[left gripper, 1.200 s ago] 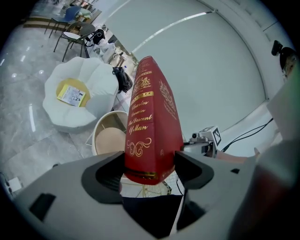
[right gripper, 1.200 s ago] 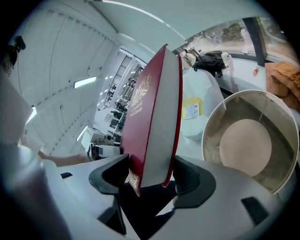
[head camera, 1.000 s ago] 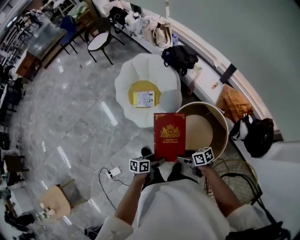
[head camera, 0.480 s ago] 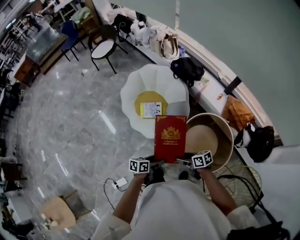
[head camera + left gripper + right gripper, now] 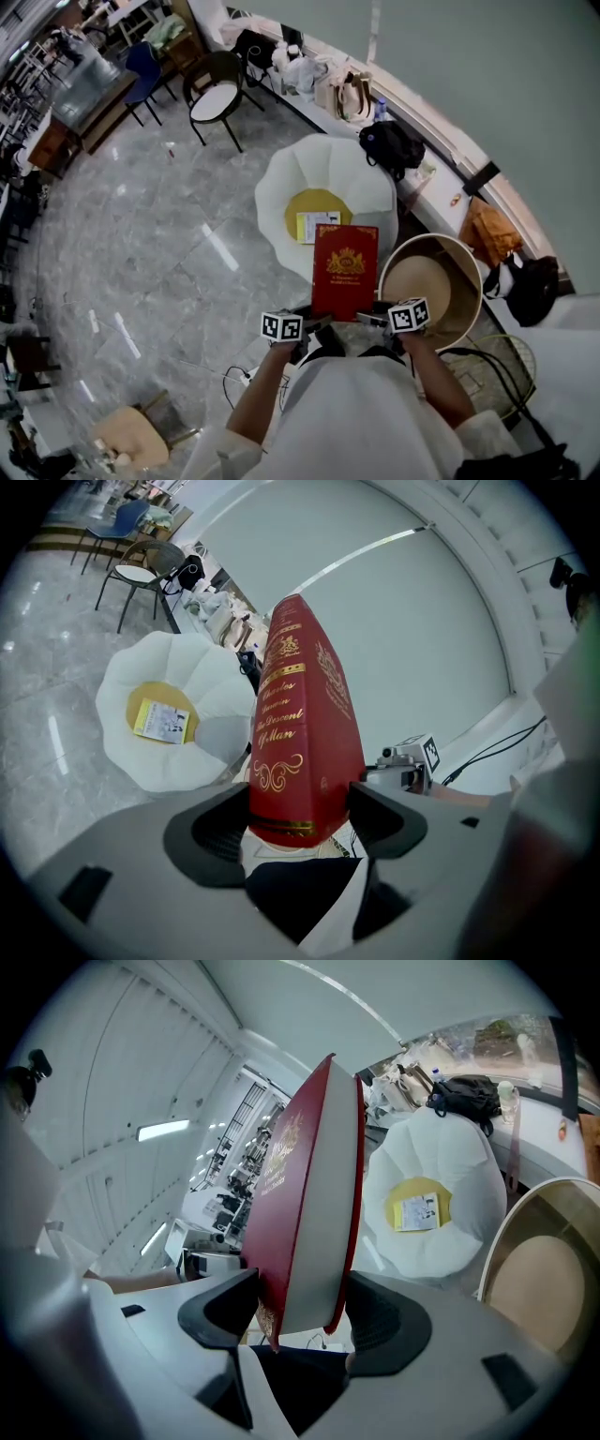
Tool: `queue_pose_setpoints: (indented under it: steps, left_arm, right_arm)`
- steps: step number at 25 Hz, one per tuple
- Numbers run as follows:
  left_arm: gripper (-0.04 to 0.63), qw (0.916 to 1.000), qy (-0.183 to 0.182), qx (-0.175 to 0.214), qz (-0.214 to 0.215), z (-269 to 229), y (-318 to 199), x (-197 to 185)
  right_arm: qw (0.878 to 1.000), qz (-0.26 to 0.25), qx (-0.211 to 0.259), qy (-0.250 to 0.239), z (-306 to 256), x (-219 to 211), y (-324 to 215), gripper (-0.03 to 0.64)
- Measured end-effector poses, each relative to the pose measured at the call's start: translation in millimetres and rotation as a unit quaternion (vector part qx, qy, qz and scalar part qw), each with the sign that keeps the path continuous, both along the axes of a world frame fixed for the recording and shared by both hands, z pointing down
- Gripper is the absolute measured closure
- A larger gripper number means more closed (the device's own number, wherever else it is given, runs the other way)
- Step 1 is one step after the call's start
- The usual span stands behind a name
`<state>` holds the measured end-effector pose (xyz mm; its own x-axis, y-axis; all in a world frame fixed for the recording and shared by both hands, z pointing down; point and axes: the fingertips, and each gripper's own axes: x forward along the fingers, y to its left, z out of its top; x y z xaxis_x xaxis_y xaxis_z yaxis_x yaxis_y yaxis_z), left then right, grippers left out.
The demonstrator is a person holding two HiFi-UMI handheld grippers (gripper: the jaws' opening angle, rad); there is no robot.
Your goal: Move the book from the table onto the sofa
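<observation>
Grey marble floor (image 5: 141, 234) is seen at left, w/ a black chair (image 5: 217, 94) at the back. The white sofa (image 5: 281, 183), yellow pad (image 5: 314, 201) & booklet (image 5: 314, 226) on it, is overlapped by the red book (image 5: 345, 270). The book is held above the floor: left gripper (image 5: 314, 324) jaws are closed on its spine end, right gripper (image 5: 371, 319) jaws on its page edge. The round counter (image 5: 473, 281) is partly hidden behind book & right gripper.

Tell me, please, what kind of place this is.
Probably a large open lounge or shared workspace, not a home: a polished marble floor, a white petal-shaped sofa, a black chair near desks far off, and bags along a curved ledge.
</observation>
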<state>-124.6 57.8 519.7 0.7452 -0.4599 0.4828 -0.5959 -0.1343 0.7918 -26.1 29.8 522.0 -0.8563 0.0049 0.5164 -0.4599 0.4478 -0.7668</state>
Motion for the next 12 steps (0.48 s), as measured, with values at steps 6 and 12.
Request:
queue_pose_setpoints:
  steps: [6, 12]
  left_arm:
    - [0.262, 0.9999, 0.010, 0.002, 0.002, 6.7, -13.3, -24.4]
    - [0.261, 0.9998, 0.021, -0.003, -0.003, 9.5, -25.8, -32.4]
  right_arm:
    - [1.000, 0.002, 0.004, 0.003, 4.2, -24.2, -14.6, 0.310]
    - [1.000, -0.001, -0.007, 0.005, 7.9, -33.3, -26.8, 0.310]
